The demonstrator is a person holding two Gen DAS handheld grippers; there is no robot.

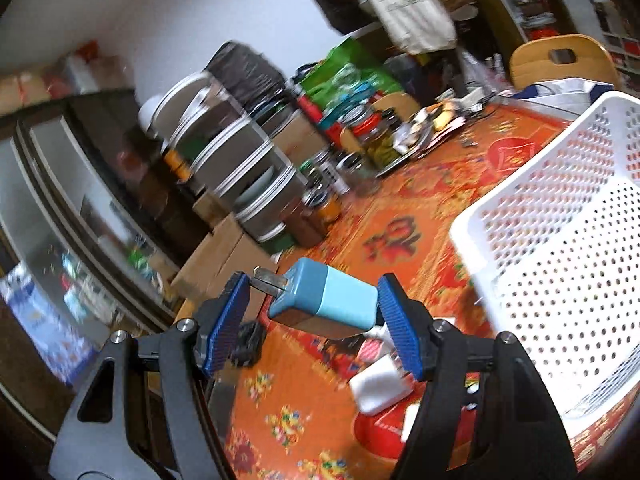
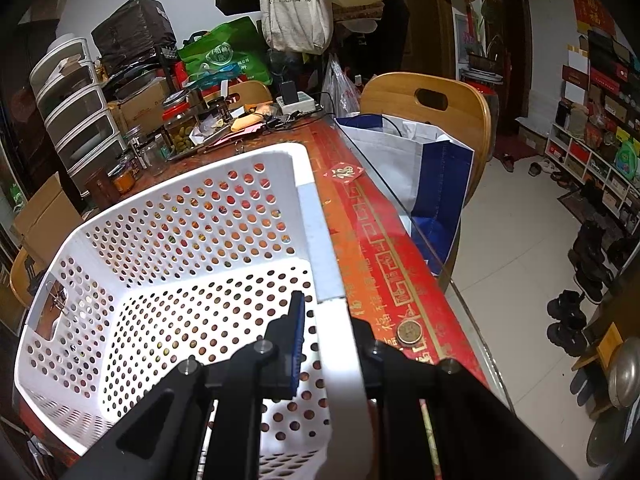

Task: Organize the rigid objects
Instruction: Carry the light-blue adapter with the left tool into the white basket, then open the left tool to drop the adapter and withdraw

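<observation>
The left hand-held gripper [image 1: 312,306] grips a two-tone blue plastic plug-in charger with metal prongs [image 1: 320,300], clamped endwise between its blue ribbed pads and held in the air above the tabletop [image 1: 400,208], just beside the near left wall of the white perforated plastic laundry-style basket [image 2: 172,240]. The prongs point toward the left pad. The right hand-held gripper [image 2: 324,340] is closed on the basket's right rim, one pad inside the wall and the other finger outside it, apparently steadying the basket.

The step in hand looks like the carry: the charger is lifted and on its way to the basket, which appears empty in the right wrist view. The next move calls for bringing the charger over the rim, lowering it into the basket, and only then spreading the pads, since the grip is on the charger's ends and could slip if tilted.

Below the charger, a white rectangular adapter block [image 1: 380,384] and a small black object [image 1: 248,344] lie on the tabletop, likely waiting their turn.

The tabletop wears an orange-and-red patterned cloth under glass. Its far side is crowded with glass jars [image 2: 180,128], a stack of translucent drawers [image 2: 76,108] and a green bag [image 2: 224,56]. A wooden chair [image 2: 428,104] stands at the table edge with a blue-and-white bag [image 2: 432,168] on it. Shoes sit on the tiled floor.
</observation>
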